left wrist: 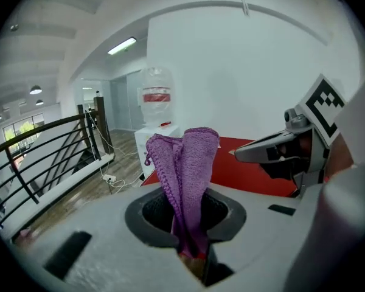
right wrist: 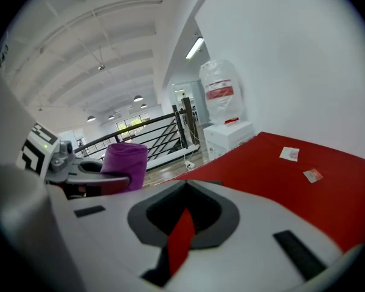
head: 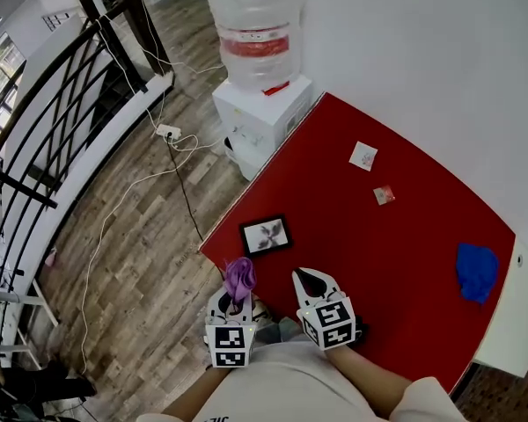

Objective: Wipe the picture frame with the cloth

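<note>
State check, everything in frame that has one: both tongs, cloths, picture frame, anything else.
left tongs: shut on the purple cloth
purple cloth: bunched, sticking up from the left tongs, off the table
right tongs: barely apart, empty
picture frame: lying flat, face up, near the red table's left edge, nothing touching it
blue cloth: crumpled on the table, far right
water bottle: seated on the white dispenser beside the table
</note>
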